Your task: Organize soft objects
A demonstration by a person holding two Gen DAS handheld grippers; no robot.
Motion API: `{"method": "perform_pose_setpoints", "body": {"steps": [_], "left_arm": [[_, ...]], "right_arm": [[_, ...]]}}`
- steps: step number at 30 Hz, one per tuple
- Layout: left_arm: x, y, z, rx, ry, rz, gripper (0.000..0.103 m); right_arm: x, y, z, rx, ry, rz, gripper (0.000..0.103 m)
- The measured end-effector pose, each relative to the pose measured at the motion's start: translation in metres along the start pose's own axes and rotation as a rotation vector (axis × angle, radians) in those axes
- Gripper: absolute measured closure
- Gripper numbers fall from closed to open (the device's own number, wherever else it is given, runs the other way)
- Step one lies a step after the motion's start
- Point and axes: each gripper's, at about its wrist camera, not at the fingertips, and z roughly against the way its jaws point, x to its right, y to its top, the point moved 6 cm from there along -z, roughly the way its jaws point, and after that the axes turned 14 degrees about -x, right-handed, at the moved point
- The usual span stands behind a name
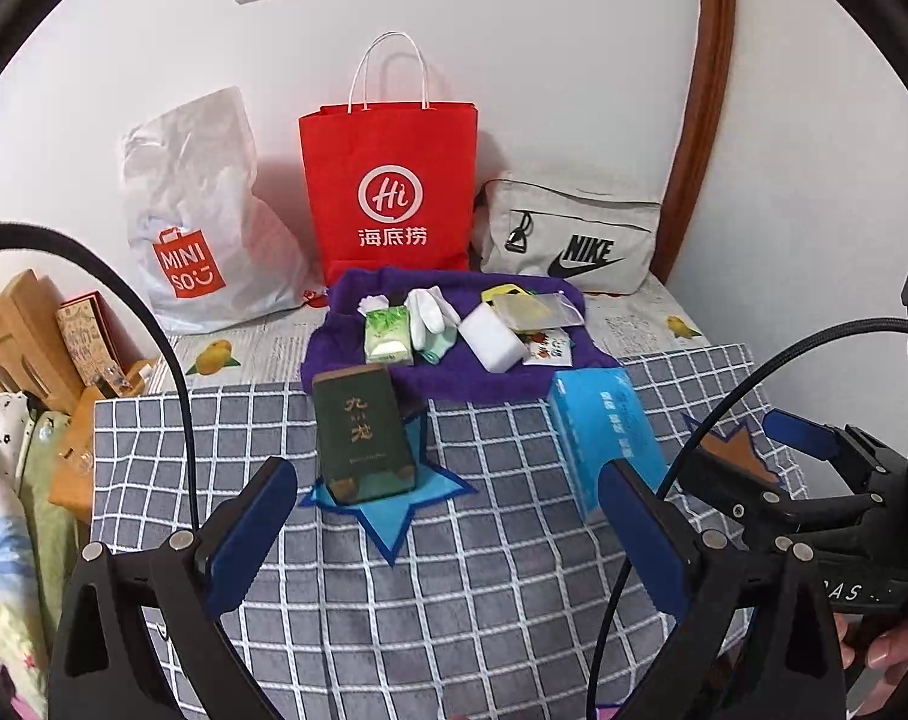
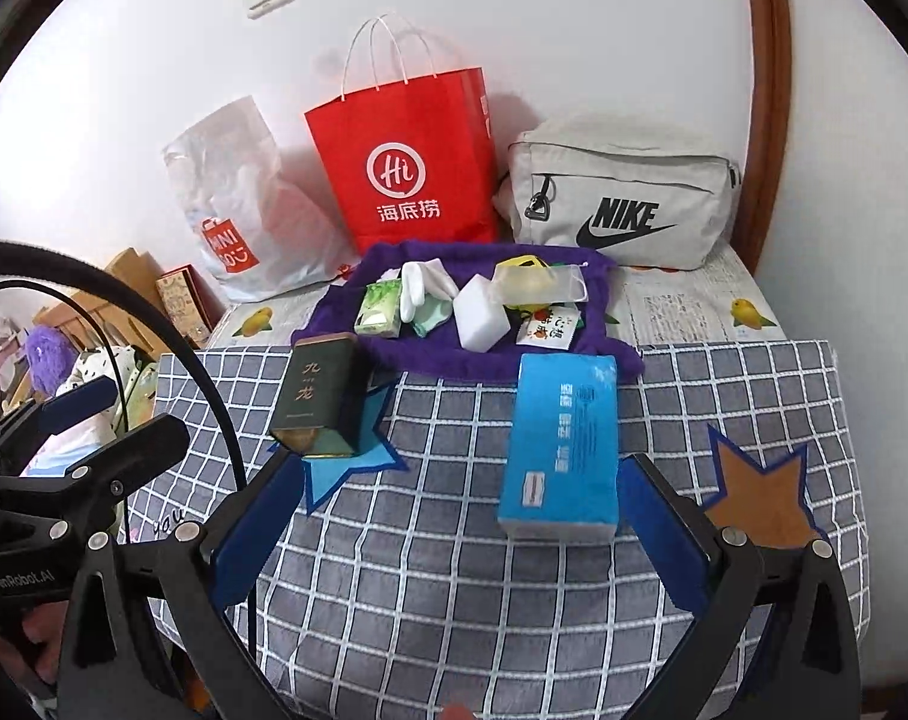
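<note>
Right, nearest you, your left gripper [image 1: 447, 516] has its blue-padded fingers spread wide with nothing between them, hovering over the grey checked cloth [image 1: 454, 600], a soft woven weave crossed by white lines. Your right gripper [image 2: 460, 516] is just as wide apart and empty, its right pad close beside the blue tissue pack [image 2: 562, 450]. That pack is a squashy plastic-wrapped brick lying flat on the cloth. Left of the tissue pack stands the dark green tin [image 1: 363, 432], a hard box with gold lettering, resting on a blue felt star [image 1: 393, 510]. Right of the pack lies a brown star [image 2: 760, 498] edged in blue. Just beyond the pack spreads the purple towel [image 1: 454, 378], fuzzy and rumpled, carrying the small soft things: a green tissue packet [image 1: 384, 339], white gloves [image 1: 432, 309], a white sponge block [image 1: 493, 339], a clear pouch [image 1: 529, 312] and a small printed sachet [image 1: 547, 351]. Farther behind the towel, against the wall, stand a crinkled white plastic bag [image 1: 201, 222], a stiff red paper bag [image 1: 390, 180] and a grey canvas pouch [image 1: 574, 234].
</note>
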Motion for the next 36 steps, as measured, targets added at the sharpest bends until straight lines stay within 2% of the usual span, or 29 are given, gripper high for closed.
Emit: {"method": "perform_pose_setpoints", "body": {"steps": [10,36], "left_arm": [[0.010,-0.012,0.014,0.011,0.005,-0.019,0.001],[0.014,-0.016,0.018,0.004,-0.007,-0.030,0.001]], "right_arm": [[0.004,-0.018,0.019,0.024,-0.023,-0.019,0.000],[0.009,-0.024,0.028,0.033,-0.045,-0.029,0.000]]}}
